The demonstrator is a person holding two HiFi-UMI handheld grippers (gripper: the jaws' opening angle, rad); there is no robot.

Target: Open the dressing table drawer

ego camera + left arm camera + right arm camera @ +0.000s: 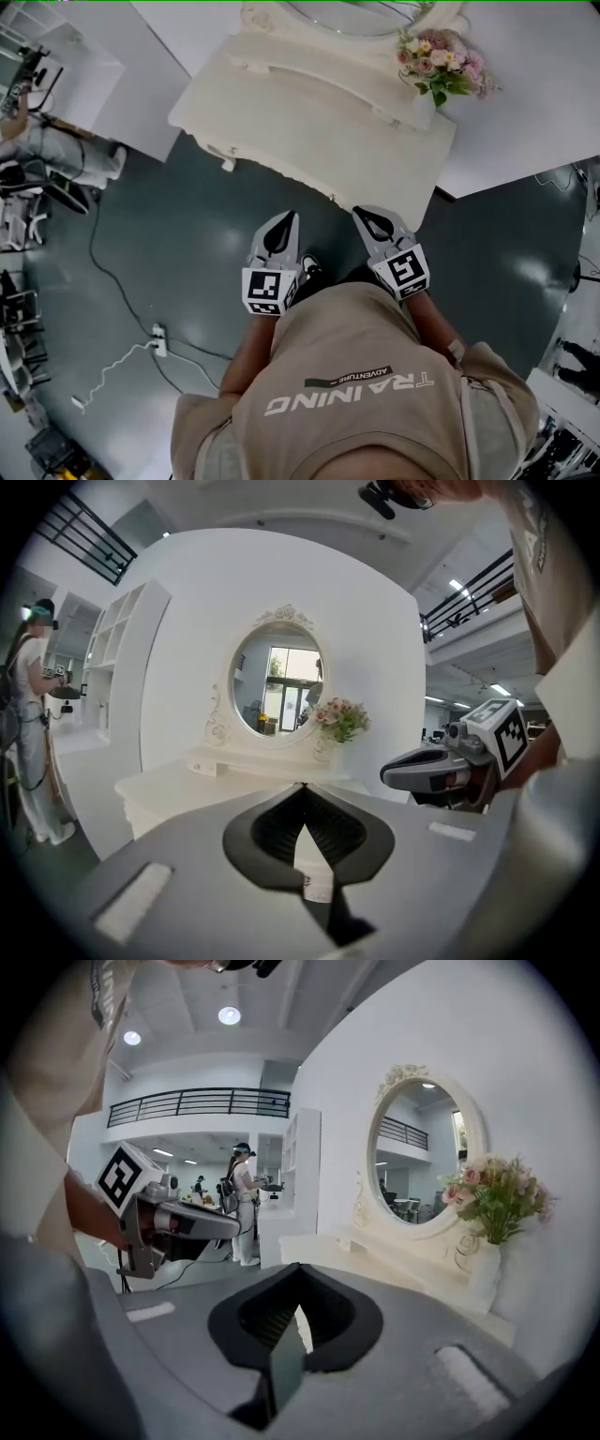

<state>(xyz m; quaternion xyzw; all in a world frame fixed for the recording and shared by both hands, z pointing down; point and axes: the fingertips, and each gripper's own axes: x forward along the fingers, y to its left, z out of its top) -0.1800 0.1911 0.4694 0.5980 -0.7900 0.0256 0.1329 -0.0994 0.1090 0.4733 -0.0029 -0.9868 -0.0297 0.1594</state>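
Observation:
The cream dressing table (309,112) stands ahead of me, with an oval mirror (277,682) and a vase of pink flowers (441,66) on top. Its front edge faces me, with a small knob (232,150) showing; the drawer front is mostly hidden from above. My left gripper (287,217) and right gripper (360,212) are side by side over the dark floor, short of the table and touching nothing. Both are shut and hold nothing. The left gripper view has its shut jaws (302,787) aimed at the table (187,789), with the right gripper (441,769) beside them.
A person (37,141) stands at the far left near chairs and equipment. A cable and a power strip (157,339) lie on the floor to my left. A tall white shelf unit (122,667) stands left of the table. White walls back the table.

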